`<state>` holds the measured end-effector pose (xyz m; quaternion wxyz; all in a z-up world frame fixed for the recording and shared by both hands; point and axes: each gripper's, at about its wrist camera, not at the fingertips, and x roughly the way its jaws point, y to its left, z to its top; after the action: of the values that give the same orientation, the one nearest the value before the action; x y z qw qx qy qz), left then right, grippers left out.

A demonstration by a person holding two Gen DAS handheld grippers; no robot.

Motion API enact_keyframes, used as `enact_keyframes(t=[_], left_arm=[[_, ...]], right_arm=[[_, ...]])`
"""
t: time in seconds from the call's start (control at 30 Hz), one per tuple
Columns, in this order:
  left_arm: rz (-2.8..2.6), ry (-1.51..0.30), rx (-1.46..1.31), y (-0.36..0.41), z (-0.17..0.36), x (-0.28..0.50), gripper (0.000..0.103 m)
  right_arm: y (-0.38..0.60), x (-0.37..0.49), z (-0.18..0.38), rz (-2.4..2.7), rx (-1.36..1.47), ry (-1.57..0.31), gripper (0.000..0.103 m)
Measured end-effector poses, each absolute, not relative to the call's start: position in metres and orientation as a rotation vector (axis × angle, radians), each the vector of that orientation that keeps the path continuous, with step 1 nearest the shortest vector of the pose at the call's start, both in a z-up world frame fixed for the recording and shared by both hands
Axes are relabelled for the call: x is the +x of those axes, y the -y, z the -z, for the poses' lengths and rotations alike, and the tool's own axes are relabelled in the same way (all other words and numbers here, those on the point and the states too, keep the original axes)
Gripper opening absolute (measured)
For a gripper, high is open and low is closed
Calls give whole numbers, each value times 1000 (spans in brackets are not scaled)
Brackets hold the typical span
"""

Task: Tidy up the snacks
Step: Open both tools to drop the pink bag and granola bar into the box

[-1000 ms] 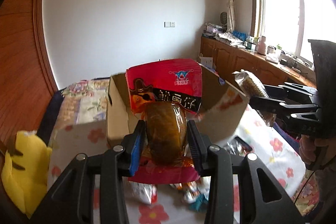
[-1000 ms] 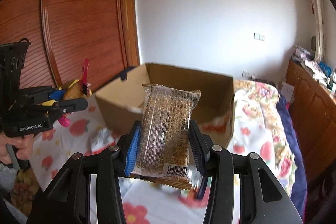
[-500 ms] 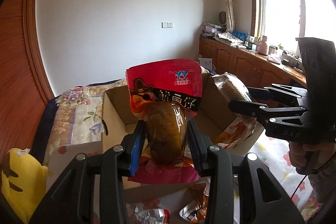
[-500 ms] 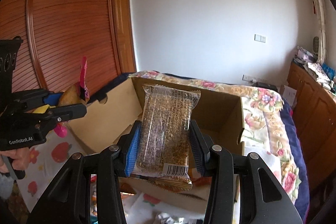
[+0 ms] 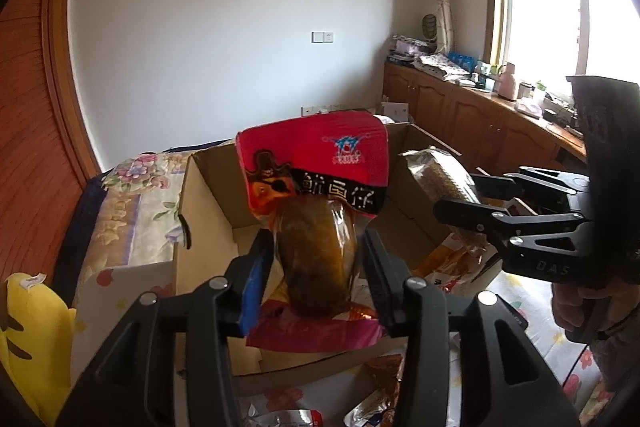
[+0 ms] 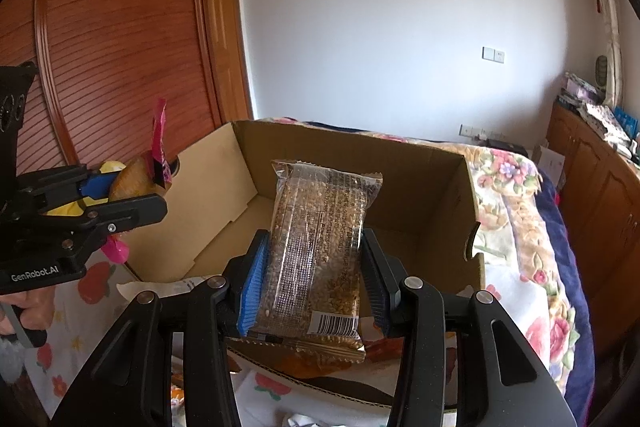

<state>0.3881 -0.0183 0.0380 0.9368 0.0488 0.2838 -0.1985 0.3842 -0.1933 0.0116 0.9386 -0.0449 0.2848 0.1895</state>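
Both grippers loaded, both over the open brown cardboard box (image 6: pixel 432 187).

Left gripper (image 5: pixel 316 263): clamped on the red foil snack pouch with the clear window showing a brown piece (image 5: pixel 316 187), centre of the left view, held upright above the box's near-left part. Grip sits on the bulging window section, top half stands free above the fingers.

Right gripper (image 6: pixel 312 279): clamped on the clear-wrapped rectangular grain bar (image 6: pixel 320 239), centre of the right view, upright, over the near edge of the box. The blue pads (image 6: pixel 252 287) bite the lower half.

Box interior in the right view looks mostly bare along the far wall; some orange packets (image 5: pixel 448 263) lie on its right side in the left view. More loose wrappers (image 5: pixel 280 417) lie on the floral bedsheet (image 6: pixel 516 315) at the bottom of frame.

My read: this is the drop-off step. Suggestions:
- Lower each item well below the rim before letting go, otherwise a tall pouch could tip over the wall.
- Release one at a time; the grippers are near each other and could clash.
- Lay the bar flat against a wall, pouch beside it, so they stack tidily.
- Foil is slippery, so open slowly.
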Motion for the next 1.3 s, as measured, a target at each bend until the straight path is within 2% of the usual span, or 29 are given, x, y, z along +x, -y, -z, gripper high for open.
enact_keyframes(t=[0.17, 0.4, 0.9, 1.07, 1.3], left_arm=[[387, -543, 83, 12, -49, 378, 49], [362, -537, 106, 3, -63, 359, 49], [357, -522, 125, -19, -98, 272, 50], [352, -532, 120, -22, -92, 257, 50], [346, -570, 107, -28, -61, 248, 50]], right_arm=[[192, 383, -13, -372, -121, -585, 50], [203, 366, -31, -347, -100, -577, 52], [219, 254, -77, -309, -118, -544, 56], [227, 240, -71, -318, -86, -560, 59], [235, 240, -35, -300, -67, -617, 66]])
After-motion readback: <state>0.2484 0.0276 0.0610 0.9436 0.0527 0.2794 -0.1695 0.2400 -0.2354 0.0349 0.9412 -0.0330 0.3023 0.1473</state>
